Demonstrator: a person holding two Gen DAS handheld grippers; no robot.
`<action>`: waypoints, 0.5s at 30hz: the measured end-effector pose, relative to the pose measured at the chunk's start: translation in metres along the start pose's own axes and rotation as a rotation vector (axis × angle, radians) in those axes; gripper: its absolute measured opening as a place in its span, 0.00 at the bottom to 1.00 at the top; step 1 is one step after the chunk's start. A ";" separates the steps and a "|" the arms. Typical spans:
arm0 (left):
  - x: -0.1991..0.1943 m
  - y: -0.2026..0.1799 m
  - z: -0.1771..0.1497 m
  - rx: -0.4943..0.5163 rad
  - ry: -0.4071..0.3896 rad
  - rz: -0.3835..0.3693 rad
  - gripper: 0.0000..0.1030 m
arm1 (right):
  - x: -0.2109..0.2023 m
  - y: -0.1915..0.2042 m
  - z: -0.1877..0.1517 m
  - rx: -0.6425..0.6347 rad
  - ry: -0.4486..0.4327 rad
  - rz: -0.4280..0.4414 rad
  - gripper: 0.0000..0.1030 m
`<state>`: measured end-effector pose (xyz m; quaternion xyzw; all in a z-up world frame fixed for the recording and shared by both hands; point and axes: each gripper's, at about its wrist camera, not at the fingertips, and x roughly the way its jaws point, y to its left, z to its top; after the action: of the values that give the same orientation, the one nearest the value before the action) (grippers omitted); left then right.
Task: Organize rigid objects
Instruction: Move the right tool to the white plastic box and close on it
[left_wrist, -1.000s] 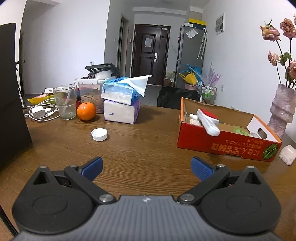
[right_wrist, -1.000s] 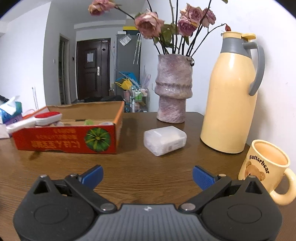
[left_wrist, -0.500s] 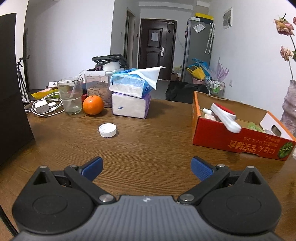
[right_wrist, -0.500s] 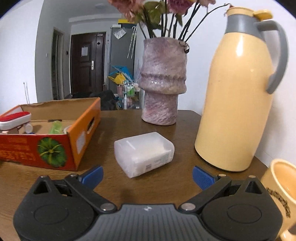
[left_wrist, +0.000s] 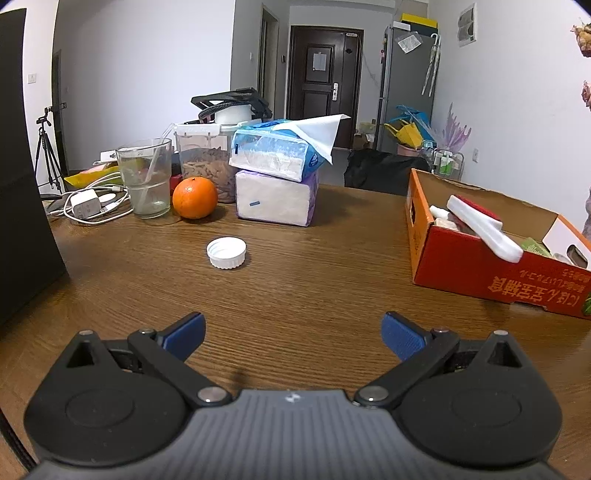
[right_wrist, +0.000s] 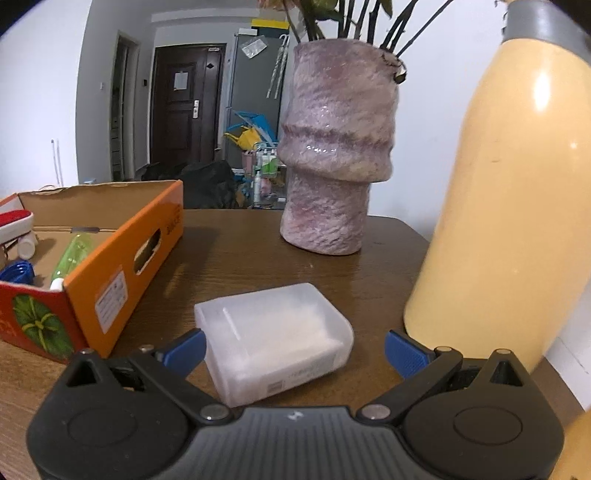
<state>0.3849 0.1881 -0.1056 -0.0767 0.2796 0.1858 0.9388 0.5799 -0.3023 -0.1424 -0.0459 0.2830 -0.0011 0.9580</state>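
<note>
A frosted white plastic box (right_wrist: 275, 338) lies on the wooden table between the open jaws of my right gripper (right_wrist: 293, 350); the left pad is close to its left side, the right pad stands apart. An orange cardboard box (right_wrist: 110, 273) to its left holds a red-and-white brush (right_wrist: 14, 223), a green bottle (right_wrist: 72, 258) and a blue cap. My left gripper (left_wrist: 293, 332) is open and empty above bare table. A white bottle cap (left_wrist: 226, 252) lies ahead of it, left of centre. The cardboard box (left_wrist: 480, 266) also shows at the right of the left wrist view.
A purple vase (right_wrist: 334, 155) stands behind the plastic box and a cream thermos (right_wrist: 517, 206) close to its right. Far left in the left wrist view are an orange (left_wrist: 194, 197), a glass (left_wrist: 146, 177), stacked tissue packs (left_wrist: 277, 184), a charger with cables (left_wrist: 86, 205) and a dark panel (left_wrist: 22, 203).
My right gripper moved forward and down until the plastic box sits between its jaws. My left gripper's view shifted left, so the cardboard box slid to the right. Both stay open.
</note>
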 end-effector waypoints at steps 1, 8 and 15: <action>0.002 0.001 0.001 -0.001 0.003 0.001 1.00 | 0.003 0.000 0.002 0.001 0.003 0.003 1.00; 0.018 0.007 0.005 -0.006 0.024 0.009 1.00 | 0.022 0.007 0.010 -0.013 0.008 0.037 0.96; 0.040 0.015 0.015 0.002 0.036 0.032 1.00 | 0.018 0.010 0.012 0.004 -0.007 0.046 0.80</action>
<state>0.4175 0.2180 -0.1159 -0.0745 0.2977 0.1990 0.9307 0.6013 -0.2918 -0.1433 -0.0374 0.2807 0.0205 0.9588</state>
